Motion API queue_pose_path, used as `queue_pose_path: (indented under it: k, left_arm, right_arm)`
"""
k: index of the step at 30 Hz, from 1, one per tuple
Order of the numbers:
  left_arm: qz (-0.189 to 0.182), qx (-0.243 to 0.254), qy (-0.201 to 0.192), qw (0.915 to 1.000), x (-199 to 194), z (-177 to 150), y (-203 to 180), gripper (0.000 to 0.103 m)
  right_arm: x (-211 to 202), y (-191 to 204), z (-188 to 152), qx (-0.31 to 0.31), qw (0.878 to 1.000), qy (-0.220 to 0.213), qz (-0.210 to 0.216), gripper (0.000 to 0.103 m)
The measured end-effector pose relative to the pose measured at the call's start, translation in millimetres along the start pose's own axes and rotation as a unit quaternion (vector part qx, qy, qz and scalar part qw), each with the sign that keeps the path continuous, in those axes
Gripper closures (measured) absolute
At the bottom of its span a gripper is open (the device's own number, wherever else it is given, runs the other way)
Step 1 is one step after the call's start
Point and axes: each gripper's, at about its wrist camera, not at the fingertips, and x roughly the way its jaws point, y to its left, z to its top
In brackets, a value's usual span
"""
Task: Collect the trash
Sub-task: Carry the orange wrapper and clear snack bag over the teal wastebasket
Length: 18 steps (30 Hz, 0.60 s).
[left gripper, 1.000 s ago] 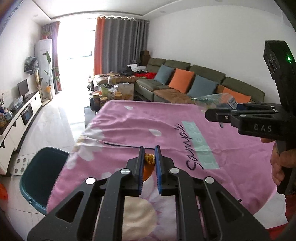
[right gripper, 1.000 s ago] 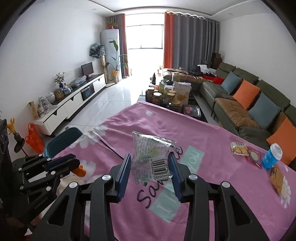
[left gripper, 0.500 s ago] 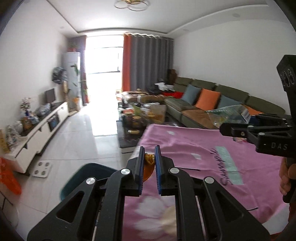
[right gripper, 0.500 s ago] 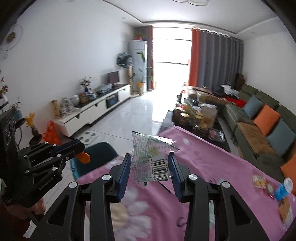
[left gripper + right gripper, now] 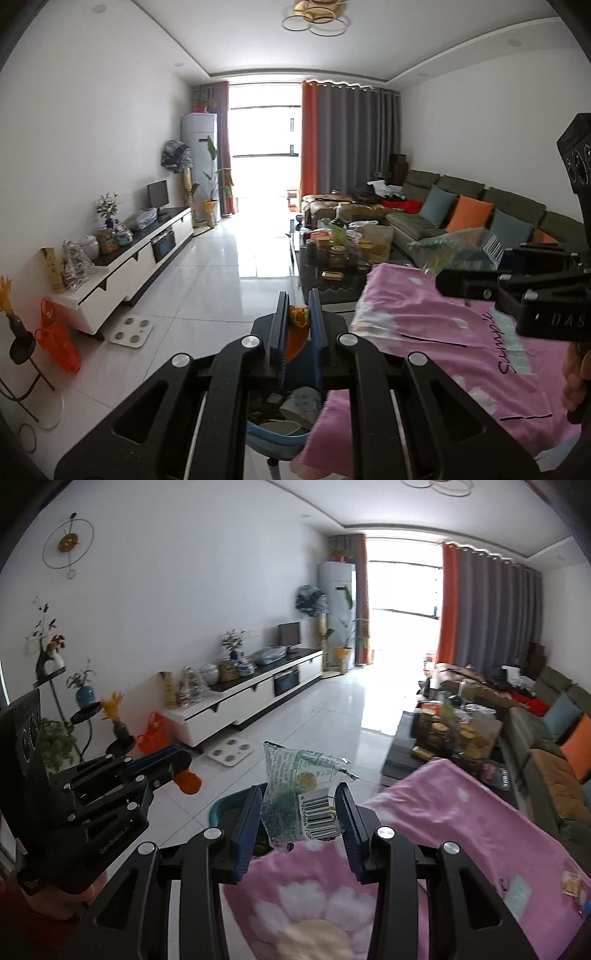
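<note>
A crumpled clear snack wrapper [image 5: 301,794], printed green with a barcode label, stands upright between the pads of the right gripper [image 5: 299,818]; a small orange peel scrap [image 5: 297,325] is pinched in the left gripper [image 5: 298,325]. Both are held above the near edge of a table draped in a pink floral tablecloth [image 5: 461,830]; a blue-rimmed trash bin [image 5: 280,430] with litter inside sits on the floor just below that edge. Beyond lie white floor tiles [image 5: 207,288], a white TV console [image 5: 122,258], a green sofa [image 5: 480,214] with orange and blue cushions, and grey and orange curtains [image 5: 347,136]. The right jaws stand partly apart, clamped on the wrapper; the left jaws are nearly together, gripping the peel.
</note>
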Motion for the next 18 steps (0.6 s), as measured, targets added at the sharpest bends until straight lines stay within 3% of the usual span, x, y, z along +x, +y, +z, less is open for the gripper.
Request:
queue_pose_path:
  k: [9, 18]
  left_arm:
    - [0.026, -0.015, 0.016, 0.9994, 8, -3, 27, 0.092]
    - [0.020, -0.025, 0.055, 0.9980, 60, -21, 28, 0.092]
  right_arm:
    - [51, 22, 5, -0.013, 0.999, 0.042, 0.024, 0.064]
    - [102, 20, 5, -0.013, 0.996, 0.087, 0.031, 0.064]
